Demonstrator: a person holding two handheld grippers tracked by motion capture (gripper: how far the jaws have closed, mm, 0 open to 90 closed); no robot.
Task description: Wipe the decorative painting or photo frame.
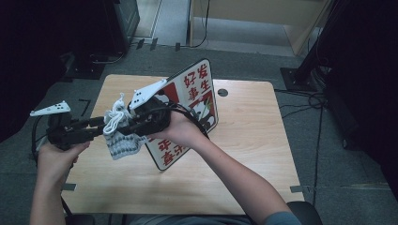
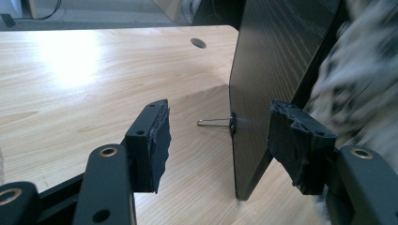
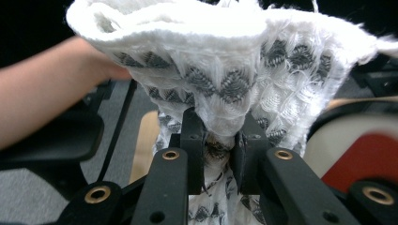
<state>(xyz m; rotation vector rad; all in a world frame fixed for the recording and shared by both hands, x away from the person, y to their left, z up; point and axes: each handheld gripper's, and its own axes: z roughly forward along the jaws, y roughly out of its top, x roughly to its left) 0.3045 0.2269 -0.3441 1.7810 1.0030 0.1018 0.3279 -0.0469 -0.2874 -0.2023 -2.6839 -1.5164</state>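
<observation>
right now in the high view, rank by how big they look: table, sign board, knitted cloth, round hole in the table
1. table
2. sign board, standing on the table
3. knitted cloth, pinched in the right gripper; raised nearer the camera, so it may look larger than it is
4. round hole

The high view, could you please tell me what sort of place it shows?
Probably a lab or workshop set up for recording. A lone wooden table stands on grey carpet, with cables trailing across the floor and dark stands beside it.
</observation>
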